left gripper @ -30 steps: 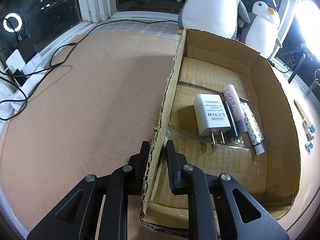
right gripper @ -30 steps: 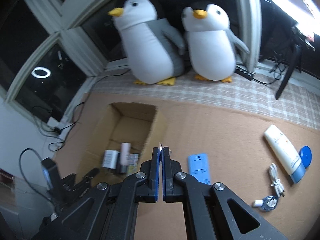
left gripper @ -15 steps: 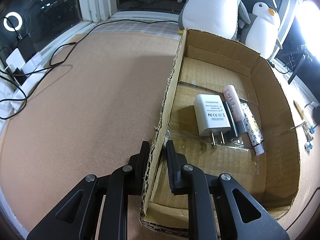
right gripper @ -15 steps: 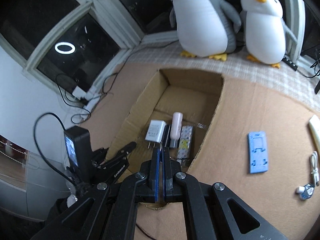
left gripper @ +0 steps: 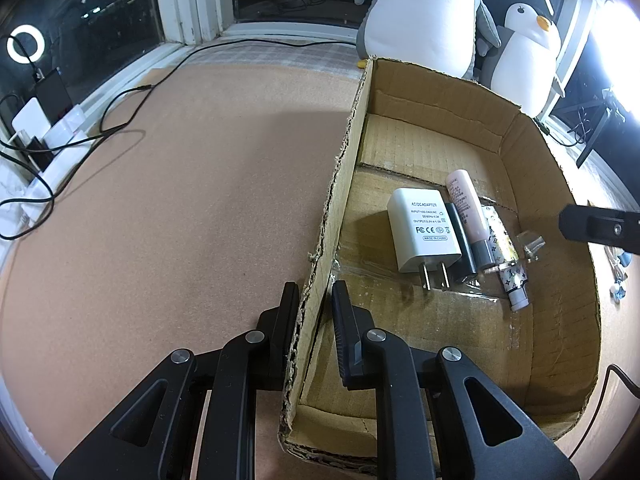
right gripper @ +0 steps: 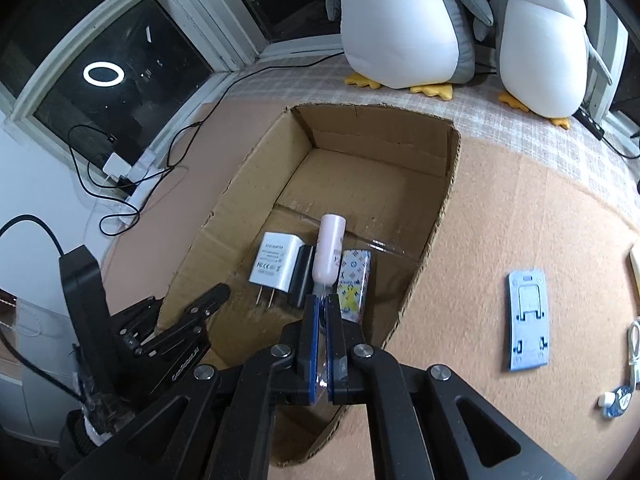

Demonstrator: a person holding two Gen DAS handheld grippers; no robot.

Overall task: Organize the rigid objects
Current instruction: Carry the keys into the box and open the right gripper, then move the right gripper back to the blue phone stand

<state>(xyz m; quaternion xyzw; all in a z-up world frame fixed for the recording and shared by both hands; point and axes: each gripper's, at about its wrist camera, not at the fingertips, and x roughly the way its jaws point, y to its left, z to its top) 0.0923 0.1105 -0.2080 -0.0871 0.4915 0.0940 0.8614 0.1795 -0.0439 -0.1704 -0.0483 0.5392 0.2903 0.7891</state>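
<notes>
A cardboard box (left gripper: 552,168) (right gripper: 440,216) lies open on the tan mat. Inside lie a white power adapter (left gripper: 422,232) (right gripper: 274,266), a black stick (left gripper: 460,246), a pink tube (left gripper: 468,216) (right gripper: 329,254) and a patterned tube (left gripper: 506,258) (right gripper: 354,280). My left gripper (left gripper: 315,300) is shut on the box's left wall. My right gripper (right gripper: 322,304) is shut on a small clear thin object (left gripper: 530,245), held over the box's right side; its fingertip (left gripper: 592,226) shows in the left wrist view.
Two plush penguins (right gripper: 400,24) stand behind the box. A blue phone stand (right gripper: 527,318), a white cable (right gripper: 634,344) and a small blue-white item (right gripper: 614,400) lie on the mat to the right. Black cables (left gripper: 120,104) and chargers sit at the left.
My right gripper has moved left from above the mat to over the box, carrying the clear object. My left gripper has stayed clamped on the box wall.
</notes>
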